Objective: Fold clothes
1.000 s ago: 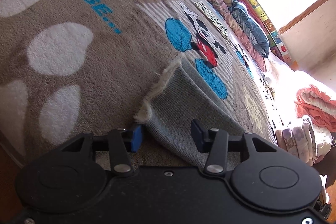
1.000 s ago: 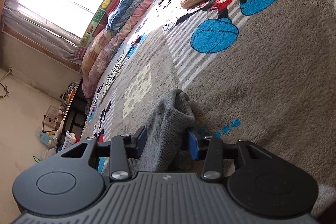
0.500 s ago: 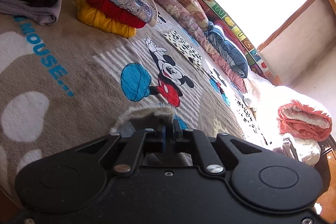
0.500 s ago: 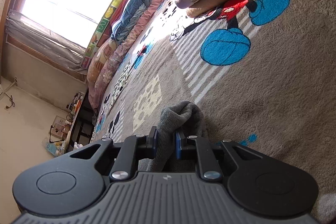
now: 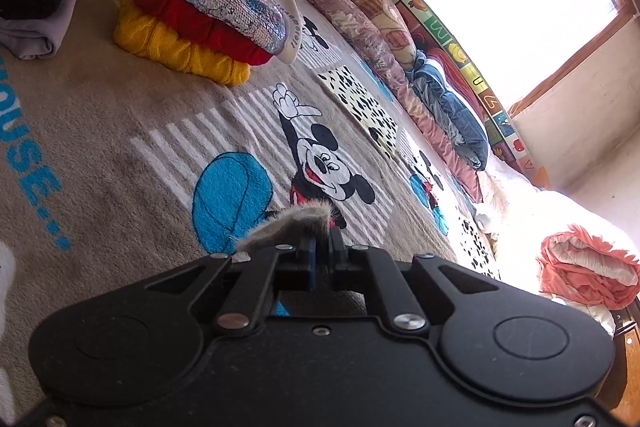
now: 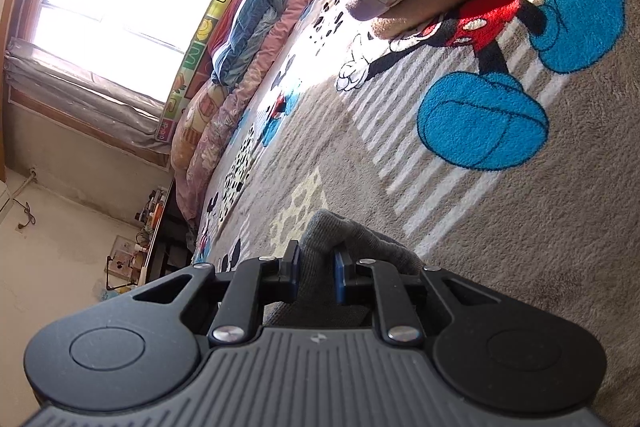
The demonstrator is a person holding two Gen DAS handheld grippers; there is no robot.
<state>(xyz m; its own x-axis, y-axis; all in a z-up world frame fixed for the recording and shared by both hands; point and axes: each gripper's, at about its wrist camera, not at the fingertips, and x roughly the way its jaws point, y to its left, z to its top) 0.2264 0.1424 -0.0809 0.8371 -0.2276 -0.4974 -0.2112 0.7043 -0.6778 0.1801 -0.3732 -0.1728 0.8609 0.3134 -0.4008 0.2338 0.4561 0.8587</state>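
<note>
Grey garment (image 5: 288,225) sits pinched at two edges, my left gripper (image 5: 320,259) pressed tight on its fuzzy hem and my right gripper (image 6: 316,277) clamping a bunched fold at twelve o'clock, raised off the blanket (image 6: 520,267), I judge, for folding.

The left gripper (image 5: 320,259) has a matte black body with a smooth top plate. On each side there is a round raised disc. Two black link arms go forward to the fingers, and each link has a silver screw head at its base and a smaller one near the tip. The finger pads are blue.

The right gripper (image 6: 316,277) has the same black shape, discs and silver screws, but its middle plate is grey with straight ribs and a small white mark. Its pads are also blue.
</note>
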